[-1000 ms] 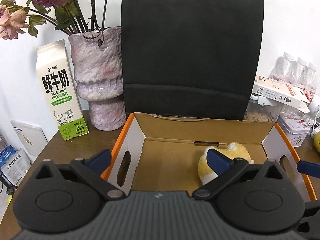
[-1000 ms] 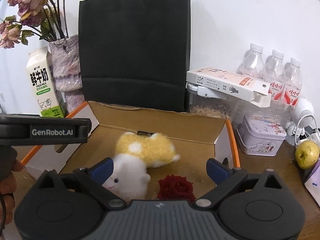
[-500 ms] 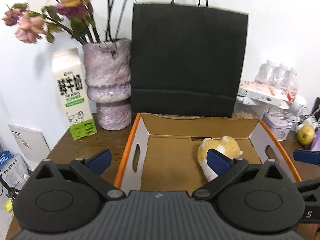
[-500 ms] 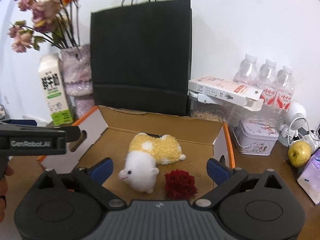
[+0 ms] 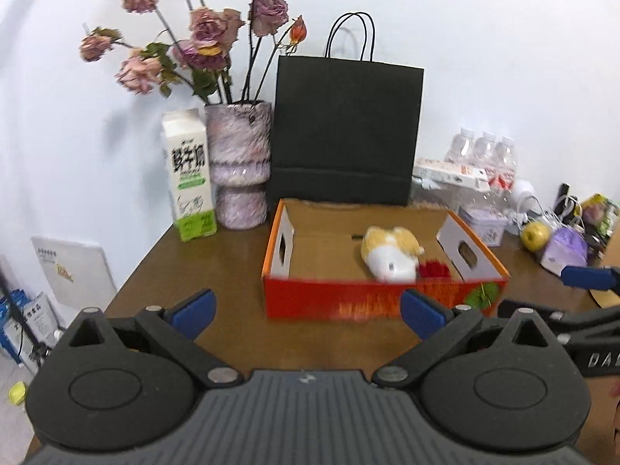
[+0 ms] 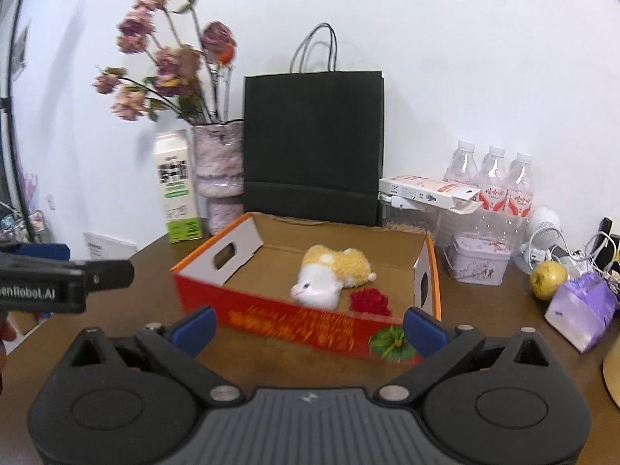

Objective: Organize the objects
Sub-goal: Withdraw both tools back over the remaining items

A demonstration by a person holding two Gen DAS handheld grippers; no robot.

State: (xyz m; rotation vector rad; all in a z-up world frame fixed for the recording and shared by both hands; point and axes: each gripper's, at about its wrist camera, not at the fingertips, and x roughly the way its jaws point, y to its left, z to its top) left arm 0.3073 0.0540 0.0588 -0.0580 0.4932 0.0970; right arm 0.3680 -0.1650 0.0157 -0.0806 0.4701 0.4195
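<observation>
White wall behind, brown wooden table (image 6: 271, 364) below, crowded along its far edge. Seen from the right wrist: orange cardboard box (image 6: 310, 329) at centre, open-topped, with a plush toy (image 6: 329, 275) lying on the box floor and a red rose head (image 6: 369, 301) just beside it at the toy's 4 o'clock, the two perhaps touching. Counted in the box: one toy, one rose. Counted around it: one black paper bag (image 6: 314, 147) at 12 o'clock, one vase of dried flowers (image 6: 217, 170) and one milk carton (image 6: 176, 190) at 10 o'clock, three water bottles (image 6: 492, 178) at 2 o'clock behind one flat carton (image 6: 426, 190), one patterned tin (image 6: 478, 261), one apple (image 6: 548, 279) and one purple packet (image 6: 581, 310) at 3 o'clock. Right gripper (image 6: 310, 329) held on the near side of the box, jaws spread wide, nothing between them. Left gripper (image 5: 306, 310) likewise wide and empty, short of the box's near wall, facing the same toy and rose. Judged stage: two items stowed, both tools free, between placements. Next move likely: choosing a loose item, probably the apple or purple packet nearest the right gripper, swinging toward 3 o'clock, closing gently on it. Care needed with the cables near the apple.
</observation>
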